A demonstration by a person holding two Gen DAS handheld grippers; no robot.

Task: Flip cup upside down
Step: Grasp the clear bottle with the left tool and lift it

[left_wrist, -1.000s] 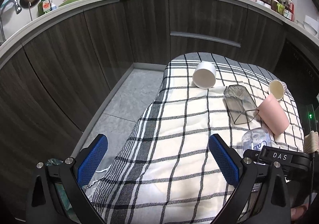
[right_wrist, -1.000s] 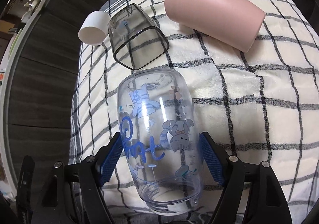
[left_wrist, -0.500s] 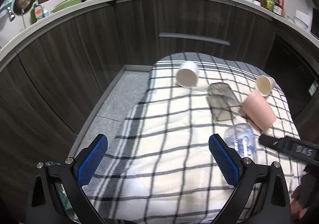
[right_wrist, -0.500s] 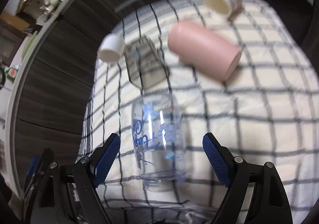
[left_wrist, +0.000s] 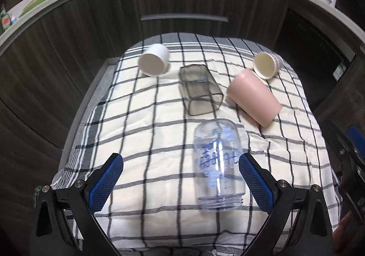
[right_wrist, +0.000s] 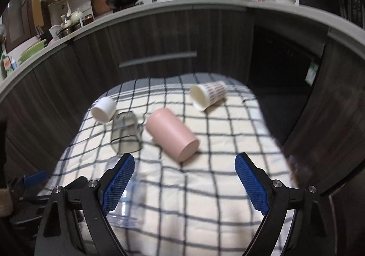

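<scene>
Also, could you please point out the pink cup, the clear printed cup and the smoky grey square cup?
pink cup [right_wrist: 171, 134], right wrist view, on its side wall.
clear printed cup [left_wrist: 217, 160], left wrist view, on its printed side.
smoky grey square cup [left_wrist: 199, 90], left wrist view, on its upper side.

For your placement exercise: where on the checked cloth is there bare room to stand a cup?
Bare: the cloth left of the clear bottle, below the white cup. Crowded: the far right, where grey tumbler, pink cup and patterned cup cluster.
</scene>
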